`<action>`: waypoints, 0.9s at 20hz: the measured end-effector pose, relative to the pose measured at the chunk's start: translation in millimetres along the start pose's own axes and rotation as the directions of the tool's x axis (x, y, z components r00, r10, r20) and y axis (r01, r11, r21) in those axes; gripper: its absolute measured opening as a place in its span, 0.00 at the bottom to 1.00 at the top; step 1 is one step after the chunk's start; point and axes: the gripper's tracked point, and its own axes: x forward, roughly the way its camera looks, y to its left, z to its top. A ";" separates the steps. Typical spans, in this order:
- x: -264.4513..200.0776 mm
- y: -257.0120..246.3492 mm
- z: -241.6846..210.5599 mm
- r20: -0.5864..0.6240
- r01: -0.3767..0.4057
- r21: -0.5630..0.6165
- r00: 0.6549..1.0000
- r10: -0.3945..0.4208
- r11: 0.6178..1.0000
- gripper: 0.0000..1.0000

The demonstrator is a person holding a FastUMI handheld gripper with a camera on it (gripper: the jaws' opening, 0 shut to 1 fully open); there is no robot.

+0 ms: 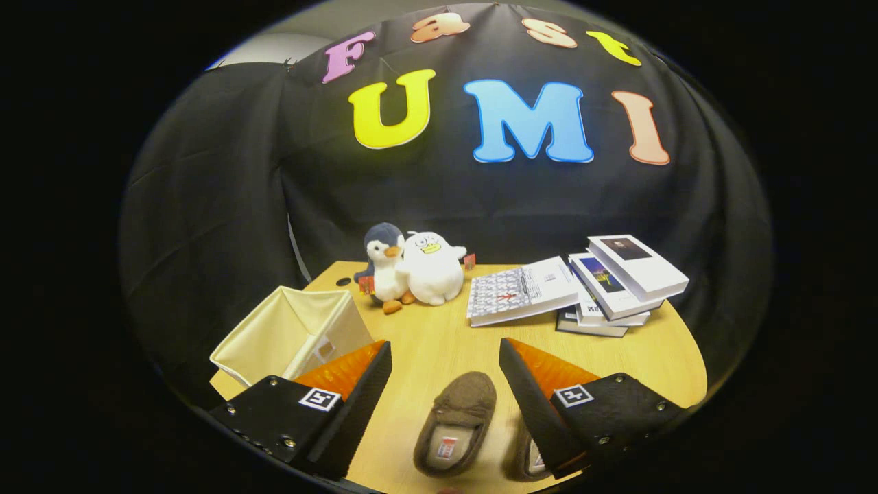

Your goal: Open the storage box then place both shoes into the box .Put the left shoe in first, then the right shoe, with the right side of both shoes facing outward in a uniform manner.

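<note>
1. Hovering over the desk, claw spread wide, holding nothing.
2. Brown shoe lies on the desk between the fingers, touching neither; toe points away from the claw toward the plush toys, long axis roughly along the fingers, slightly tilted.
3. Second shoe just right of the first, mostly hidden behind the right finger.
4. Storage box left of the first shoe, beyond the left finger, opening showing.
5. Books beyond the shoes.
</note>
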 end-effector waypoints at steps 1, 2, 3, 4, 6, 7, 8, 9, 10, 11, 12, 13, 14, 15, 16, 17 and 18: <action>3.5 -4.7 -10.8 -0.024 0.002 0.008 1.000 -0.002 1.000 0.98; 6.5 -9.7 -21.2 -0.047 0.007 0.014 0.999 -0.006 1.000 0.98; 9.5 -14.6 -31.2 -0.069 0.011 0.017 0.998 -0.010 1.000 0.98; 12.6 -18.7 -40.6 -0.091 0.015 0.019 0.996 -0.013 1.000 0.98; 21.8 -26.1 -60.1 -0.133 0.018 0.024 0.991 -0.015 1.000 0.98; 24.1 -29.4 -69.5 -0.155 0.021 0.027 0.988 -0.016 0.999 0.98; 26.0 -32.3 -78.6 -0.176 0.024 0.029 0.984 -0.019 0.999 0.98; 29.2 -35.1 -87.0 -0.195 0.027 0.030 0.981 -0.021 0.999 0.98; 31.8 -38.2 -95.6 -0.215 0.030 0.028 0.976 -0.024 0.999 0.98; 33.6 -40.1 -103.5 -0.233 0.031 0.025 0.972 -0.025 0.999 0.98; 35.4 -41.5 -111.0 -0.252 0.033 0.019 0.967 -0.027 0.999 0.98; 37.1 -41.8 -118.5 -0.268 0.031 0.015 0.963 -0.026 0.999 0.98; 38.2 -42.9 -125.4 -0.285 0.031 0.010 0.958 -0.027 0.999 0.98; 39.5 -44.5 -131.9 -0.300 0.030 0.005 0.954 -0.027 1.000 0.98; 41.1 -44.2 -137.7 -0.314 0.028 0.002 0.949 -0.026 1.000 0.98; 43.2 -44.3 -143.3 -0.331 0.024 -0.002 0.943 -0.024 1.000 0.98; 44.8 -43.6 -149.3 -0.347 0.020 -0.004 0.938 -0.020 1.000 0.98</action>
